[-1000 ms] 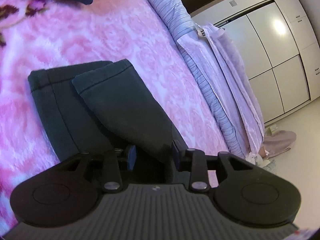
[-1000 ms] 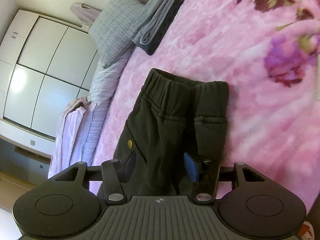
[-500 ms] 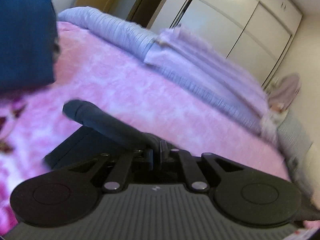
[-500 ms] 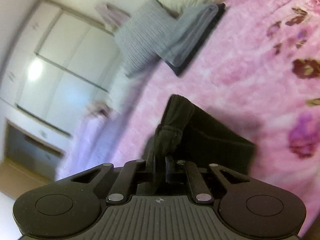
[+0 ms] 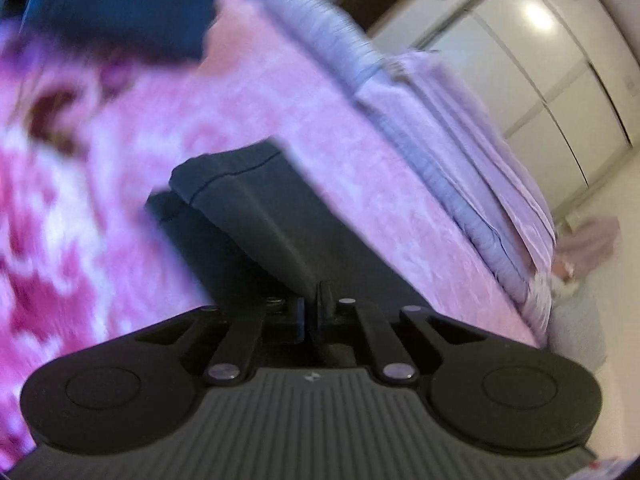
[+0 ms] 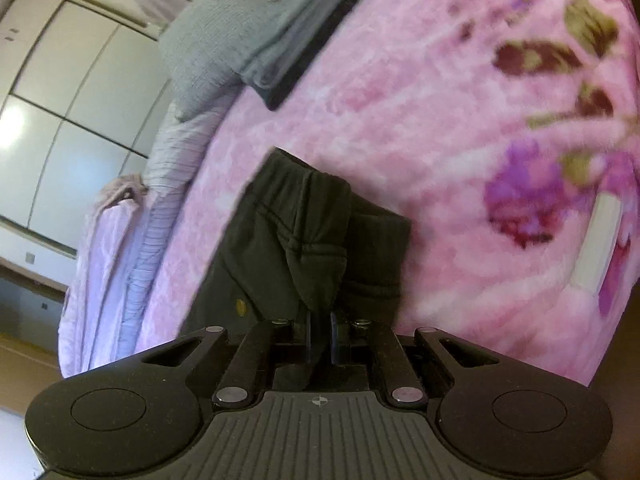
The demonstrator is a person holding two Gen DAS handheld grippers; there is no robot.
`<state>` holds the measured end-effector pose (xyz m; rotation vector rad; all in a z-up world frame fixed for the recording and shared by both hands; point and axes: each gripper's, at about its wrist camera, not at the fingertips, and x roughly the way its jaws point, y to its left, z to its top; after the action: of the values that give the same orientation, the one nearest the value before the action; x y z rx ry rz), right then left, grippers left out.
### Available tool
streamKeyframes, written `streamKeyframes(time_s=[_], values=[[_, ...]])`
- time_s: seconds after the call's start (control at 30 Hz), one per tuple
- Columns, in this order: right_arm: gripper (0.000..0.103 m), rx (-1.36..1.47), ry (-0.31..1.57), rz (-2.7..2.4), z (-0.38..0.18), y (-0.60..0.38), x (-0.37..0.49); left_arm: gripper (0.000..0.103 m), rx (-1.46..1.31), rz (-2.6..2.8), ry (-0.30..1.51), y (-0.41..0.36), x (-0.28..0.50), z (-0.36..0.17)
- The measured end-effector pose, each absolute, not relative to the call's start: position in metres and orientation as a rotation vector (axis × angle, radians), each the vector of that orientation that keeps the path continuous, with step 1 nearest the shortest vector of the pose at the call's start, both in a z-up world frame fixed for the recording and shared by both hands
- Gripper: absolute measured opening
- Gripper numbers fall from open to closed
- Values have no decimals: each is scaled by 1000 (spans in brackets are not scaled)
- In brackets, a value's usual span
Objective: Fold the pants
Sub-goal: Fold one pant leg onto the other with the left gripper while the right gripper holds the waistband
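The black pants [image 5: 264, 224] lie folded lengthwise on a pink floral blanket [image 5: 320, 128]. The left wrist view shows the leg ends, one cuff stacked over the other. My left gripper [image 5: 312, 312] is shut on the pants' edge just in front of the camera. The right wrist view shows the elastic waistband end [image 6: 308, 216], with a small brass button [image 6: 240, 307] at the left. My right gripper [image 6: 319, 336] is shut on a bunched fold of the waist fabric, which rises in a ridge from the jaws.
A lilac striped duvet [image 5: 460, 128] runs along the bed's far side, with white wardrobe doors [image 5: 560, 60] beyond. A dark blue cloth [image 5: 132, 4] lies at the upper left. A grey pillow [image 6: 216, 40] and folded grey clothes [image 6: 304, 28] sit at the bed's head.
One second ago both grippers stood open around the pants. Both have since shut on the fabric and lifted it, and both cameras have tilted back down toward the bed.
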<state>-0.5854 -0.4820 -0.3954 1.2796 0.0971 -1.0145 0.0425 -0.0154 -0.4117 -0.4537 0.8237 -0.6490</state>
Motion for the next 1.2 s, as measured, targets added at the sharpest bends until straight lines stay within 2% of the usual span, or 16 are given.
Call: streamKeyframes(time_s=[0.07, 0.2, 0.5, 0.6, 0.77, 0.87, 0.93, 1.0, 1.07, 1.2], values=[[5, 1258, 91, -1003, -385, -480, -586, 4, -356, -690, 771, -16, 37, -402], [5, 1280, 150, -1028, -393, -477, -587, 5, -325, -672, 850, -14, 47, -420], [4, 1230, 52, -983, -372, -470, -589, 6, -300, -668, 826, -16, 44, -416], [4, 1250, 100, -1012, -385, -470, -587, 6, -292, -652, 825, -20, 44, -420], [4, 1219, 8, -1006, -392, -449, -596, 6, -277, -641, 820, -25, 45, -421], [4, 1255, 104, -1065, -424, -454, -590, 6, -254, -634, 804, -28, 42, -424], [6, 1292, 25, -1049, -429, -452, -595, 6, -233, -630, 791, -30, 40, -423], [19, 1288, 20, -1067, -420, -449, -597, 8, -214, -634, 792, -30, 39, -421], [24, 1253, 54, -1123, -404, -447, -597, 9, -216, -642, 801, -27, 40, -418], [24, 936, 105, -1269, -366, -435, -582, 19, -204, -624, 783, -17, 36, -405]])
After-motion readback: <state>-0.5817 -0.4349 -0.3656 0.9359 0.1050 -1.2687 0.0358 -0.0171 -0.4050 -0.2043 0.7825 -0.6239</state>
